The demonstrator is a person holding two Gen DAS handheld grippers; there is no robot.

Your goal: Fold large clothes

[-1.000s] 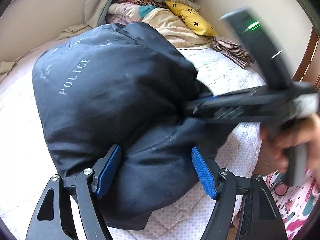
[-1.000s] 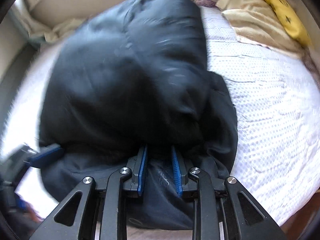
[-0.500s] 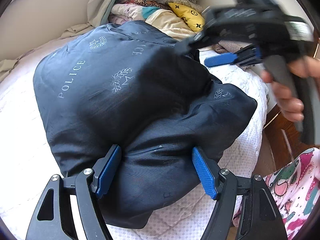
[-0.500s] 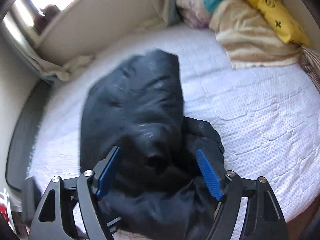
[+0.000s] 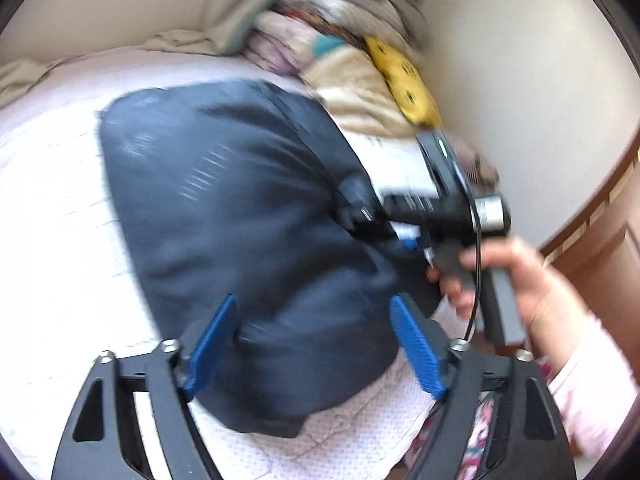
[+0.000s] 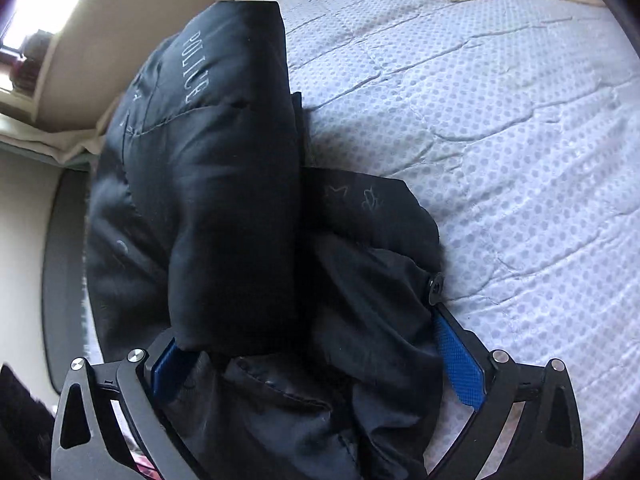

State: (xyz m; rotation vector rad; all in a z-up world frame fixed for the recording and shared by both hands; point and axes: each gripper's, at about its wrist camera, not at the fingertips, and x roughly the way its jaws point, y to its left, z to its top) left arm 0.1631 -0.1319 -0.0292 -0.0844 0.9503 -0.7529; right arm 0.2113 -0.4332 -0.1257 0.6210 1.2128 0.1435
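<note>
Right wrist view: one dark navy padded jacket (image 6: pixel 224 184), half-folded, lies on the white dotted bed (image 6: pixel 500 128). Both my right gripper (image 6: pixel 320 364) and left gripper (image 5: pixel 312 344) have jaws opening wide, straddling it unclamped. Bedding pile (image 5: pixel 340 52) crowds beyond.

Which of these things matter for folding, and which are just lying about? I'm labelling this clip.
Part of the job:
- dark padded jacket with POLICE lettering, on the white dotted bedspread
- left gripper, jaws opening, jacket between them
- right gripper, jaws opening astride the jacket

Lying about:
- yellow cushion with black marks
- beige blanket
- pile of folded bedding
</note>
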